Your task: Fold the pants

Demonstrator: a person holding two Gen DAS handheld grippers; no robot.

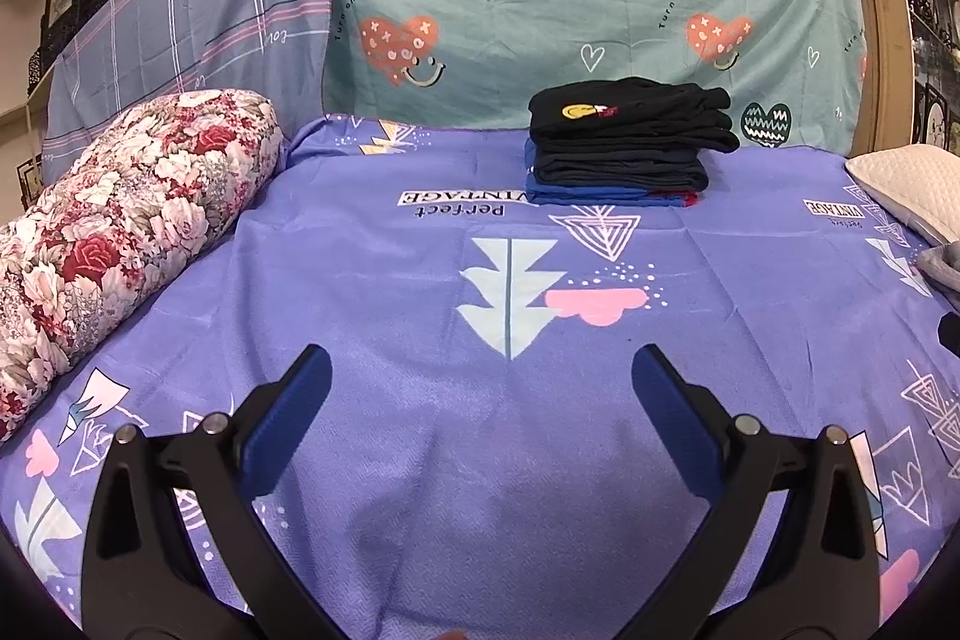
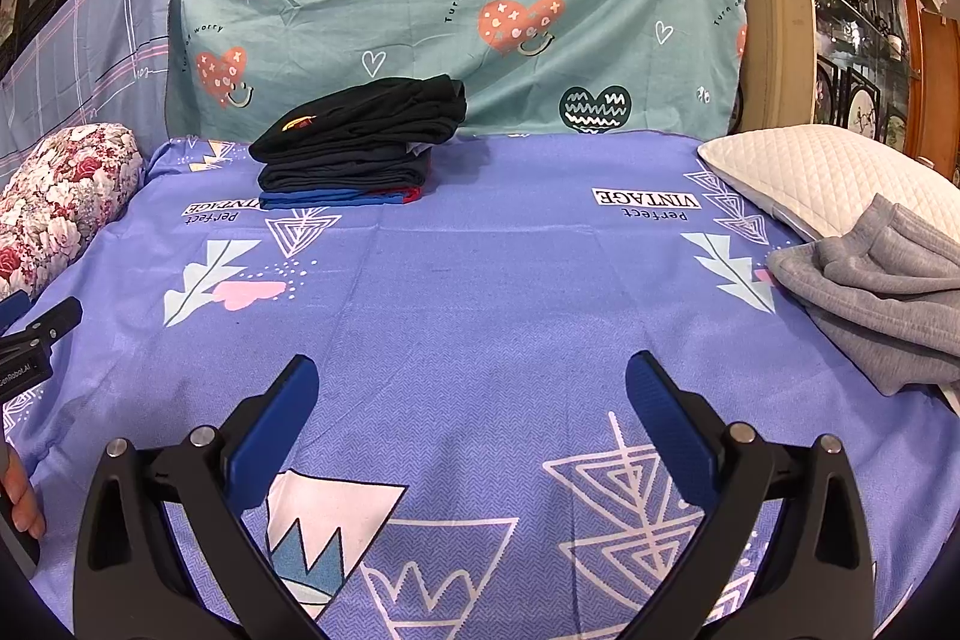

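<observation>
Both grippers — left gripper (image 1: pixel 480 370), right gripper (image 2: pixel 471 382) — hovered over the bed (image 2: pixel 480 292), fingers spread, holding nothing. Grey pants (image 2: pixel 876 292) lay crumpled at the right, by the pillow (image 2: pixel 828 172). Best approach: pinch the waistband, drag it to centre — clear of the folded stack (image 2: pixel 360 148).

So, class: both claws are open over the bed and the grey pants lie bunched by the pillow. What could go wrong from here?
1. The grey pants are crumpled partly on the white pillow, so the right claw might pinch several layers or snag the pillow.
2. Dragging them across could wrinkle the purple sheet.
3. A wide swing might topple the stack of folded clothes.
</observation>
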